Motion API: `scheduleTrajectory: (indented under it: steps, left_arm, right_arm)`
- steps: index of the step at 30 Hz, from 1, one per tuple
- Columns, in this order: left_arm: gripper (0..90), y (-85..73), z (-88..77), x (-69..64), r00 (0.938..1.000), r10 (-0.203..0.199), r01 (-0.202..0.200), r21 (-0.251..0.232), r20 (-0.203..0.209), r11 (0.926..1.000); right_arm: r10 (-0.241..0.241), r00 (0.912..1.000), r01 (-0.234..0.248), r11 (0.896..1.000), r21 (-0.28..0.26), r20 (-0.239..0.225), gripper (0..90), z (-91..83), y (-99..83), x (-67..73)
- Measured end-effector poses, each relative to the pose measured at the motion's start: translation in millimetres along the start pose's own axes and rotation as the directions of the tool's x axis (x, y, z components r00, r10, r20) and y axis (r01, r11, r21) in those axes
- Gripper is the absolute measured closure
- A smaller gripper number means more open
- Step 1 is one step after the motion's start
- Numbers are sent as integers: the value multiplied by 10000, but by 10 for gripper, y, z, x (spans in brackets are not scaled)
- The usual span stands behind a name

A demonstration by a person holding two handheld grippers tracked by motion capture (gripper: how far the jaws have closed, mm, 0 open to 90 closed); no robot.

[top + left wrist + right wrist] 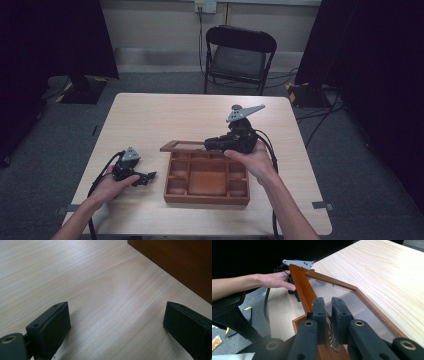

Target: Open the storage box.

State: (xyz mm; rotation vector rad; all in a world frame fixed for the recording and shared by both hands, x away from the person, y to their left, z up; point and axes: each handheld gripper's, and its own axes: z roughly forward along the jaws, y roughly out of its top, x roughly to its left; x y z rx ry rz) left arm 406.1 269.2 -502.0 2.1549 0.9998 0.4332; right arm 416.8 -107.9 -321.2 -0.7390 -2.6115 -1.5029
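One wooden box [207, 179] sits on the counter [150, 120], its tray split into a large middle well with smaller compartments around it; their exact number is hard to count because the right hand [255, 159] and the raised lid cover the far row. There is one lid [182, 146], a wooden frame around a clear pane, lifted at the box's far edge. Two claws are in play. The right claw [329, 305] is nearly closed, pinching a small ornate metal clasp [331, 333] at the lid's front edge; the clasp is partly hidden between the jaws. The left claw [117, 327] rests low on the counter just left of the box, jaws spread wide with nothing between them, and the box's brown side wall [180, 262] is cut off at the upper right of the left gripper view. One folding chair [239, 55] stands beyond the counter.
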Motion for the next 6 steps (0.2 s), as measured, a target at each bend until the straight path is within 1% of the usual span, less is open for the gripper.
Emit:
scheduleTrajectory:
  steps: [6]
  left_arm:
    - [65, 1, -2, 3, 10000, 37, -37, 16, -2, 10000]
  right_arm:
    - [6, 10000, -6, 10000, 7, -11, 825, 0, -1, 1]
